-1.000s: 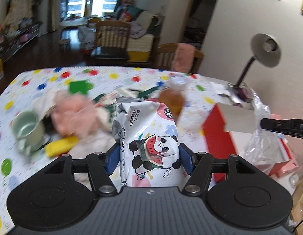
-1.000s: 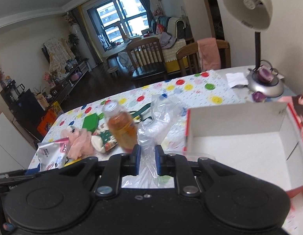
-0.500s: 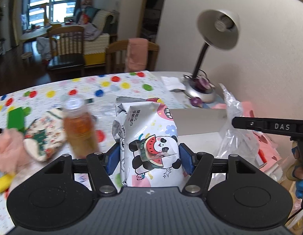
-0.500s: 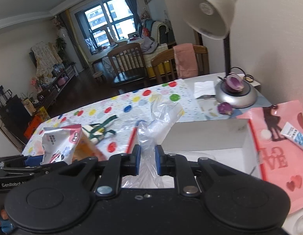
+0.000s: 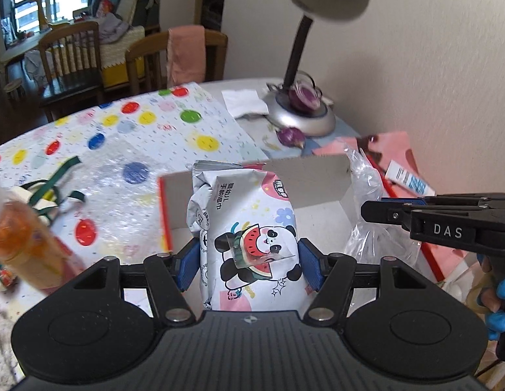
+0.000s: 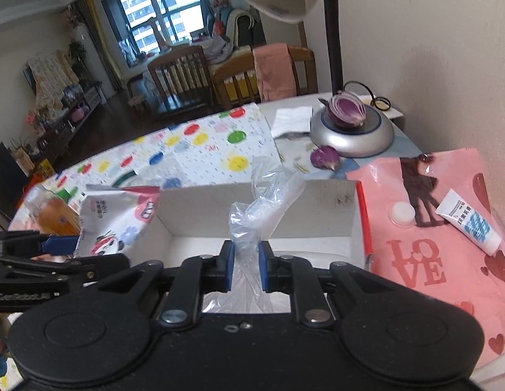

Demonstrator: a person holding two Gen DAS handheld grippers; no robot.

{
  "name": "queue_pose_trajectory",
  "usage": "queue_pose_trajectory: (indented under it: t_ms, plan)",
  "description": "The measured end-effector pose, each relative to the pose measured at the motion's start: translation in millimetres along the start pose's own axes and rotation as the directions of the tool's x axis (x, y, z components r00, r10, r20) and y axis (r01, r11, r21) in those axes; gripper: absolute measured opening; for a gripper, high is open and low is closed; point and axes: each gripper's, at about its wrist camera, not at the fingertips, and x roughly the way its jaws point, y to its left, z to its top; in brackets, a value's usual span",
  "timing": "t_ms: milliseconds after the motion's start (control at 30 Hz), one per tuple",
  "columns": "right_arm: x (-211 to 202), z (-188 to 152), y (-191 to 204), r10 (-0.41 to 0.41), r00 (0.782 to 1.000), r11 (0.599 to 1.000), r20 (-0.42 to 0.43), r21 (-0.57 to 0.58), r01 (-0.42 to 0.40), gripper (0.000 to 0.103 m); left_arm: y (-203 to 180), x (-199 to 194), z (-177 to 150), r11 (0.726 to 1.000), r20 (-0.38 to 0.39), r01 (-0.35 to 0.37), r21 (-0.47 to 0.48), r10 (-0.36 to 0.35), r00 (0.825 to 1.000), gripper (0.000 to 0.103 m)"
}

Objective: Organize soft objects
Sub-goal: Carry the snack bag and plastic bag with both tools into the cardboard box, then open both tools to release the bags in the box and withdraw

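My left gripper (image 5: pixel 249 262) is shut on a white wipes pack (image 5: pixel 245 221) printed with a panda and watermelon, held upright above the near left part of an open white box (image 5: pixel 317 182) with red sides. My right gripper (image 6: pixel 246 268) is shut on a crumpled clear plastic bag (image 6: pixel 262 202), held over the same box (image 6: pixel 252 205). The bag also shows in the left wrist view (image 5: pixel 366 202), at the box's right side. The wipes pack shows at the left in the right wrist view (image 6: pixel 118 215).
A desk lamp (image 5: pixel 301 114) with a silver base (image 6: pixel 351 130) stands behind the box, its shade overhead. A pink LOVE bag (image 6: pixel 425 260) with a white tube (image 6: pixel 469 221) lies right of the box. An orange-drink bottle (image 5: pixel 21 244) stands at the left on the dotted tablecloth (image 5: pixel 138 130).
Both grippers have swung to the right with their loads. The wipes pack and the plastic bag now sit over the box, and the toys and cup have left the view.
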Motion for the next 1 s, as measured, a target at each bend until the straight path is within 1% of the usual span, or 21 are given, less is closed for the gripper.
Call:
queue_pose_trajectory:
  t_ms: [200, 300, 433, 567, 833, 1000]
  plan:
    - [22, -5, -10, -0.015, 0.998, 0.998, -0.061, -0.057, 0.012, 0.015, -18, 43, 6, 0.999, -0.071, 0.002, 0.044, 0.001, 0.997, 0.063]
    - [34, -9, -11, -0.014, 0.994, 0.996, -0.104, -0.090, 0.004, 0.015, -24, 60, 7, 0.998, -0.103, -0.005, 0.060, 0.011, 0.995, 0.064]
    - [48, -16, -8, -0.027, 0.988, 0.991, -0.152, -0.136, 0.006, 0.015, -24, 84, 10, 0.999, -0.150, -0.010, 0.043, 0.016, 0.989, 0.064]
    - [59, -19, -6, -0.047, 0.983, 0.985, -0.180, -0.171, 0.016, 0.015, -19, 107, 10, 1.000, -0.191, -0.021, 0.016, 0.024, 0.981, 0.064]
    - [70, -27, -6, -0.051, 0.973, 0.982, -0.223, -0.186, 0.009, 0.015, -16, 135, 4, 1.000, -0.276, -0.018, -0.009, 0.014, 0.961, 0.064]
    - [73, -28, -7, -0.058, 0.970, 0.982, -0.235, -0.186, 0.013, 0.018, -14, 145, -1, 1.000, -0.315, -0.025, -0.019, 0.018, 0.949, 0.064]
